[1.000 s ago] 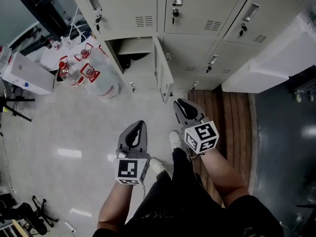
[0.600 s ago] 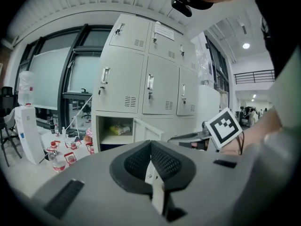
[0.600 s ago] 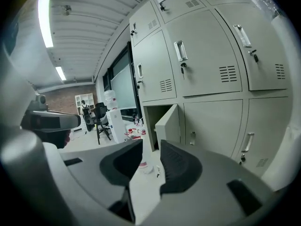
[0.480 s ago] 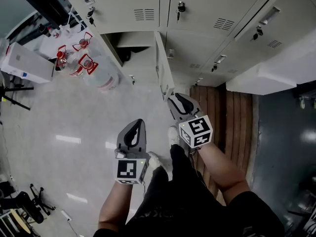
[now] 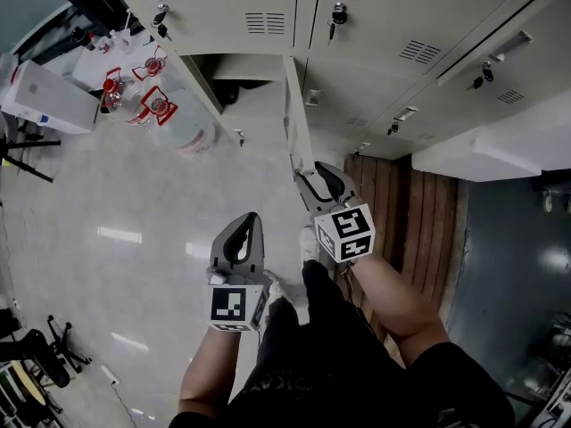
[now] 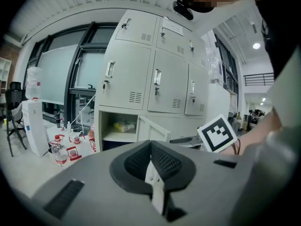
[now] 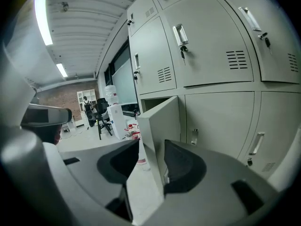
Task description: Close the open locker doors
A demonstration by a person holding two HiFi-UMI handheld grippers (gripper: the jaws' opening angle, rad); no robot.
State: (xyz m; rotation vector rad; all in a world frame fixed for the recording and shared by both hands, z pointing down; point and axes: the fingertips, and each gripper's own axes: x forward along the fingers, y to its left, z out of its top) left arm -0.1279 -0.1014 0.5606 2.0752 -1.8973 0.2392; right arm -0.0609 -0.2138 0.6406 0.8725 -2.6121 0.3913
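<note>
At edge of locker door (image 7: 160,121): right claw (image 7: 150,157) spread, jaws just been opening, edge between them | left claw (image 6: 151,161) pressed together, empty.

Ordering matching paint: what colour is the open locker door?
The open locker door is pale beige-grey; right gripper view shows it best.

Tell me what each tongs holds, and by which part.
Nothing is held. The left tongs are shut and empty. The right tongs have just been opening; their jaws straddle the free edge of the open door without pressing it.
</note>
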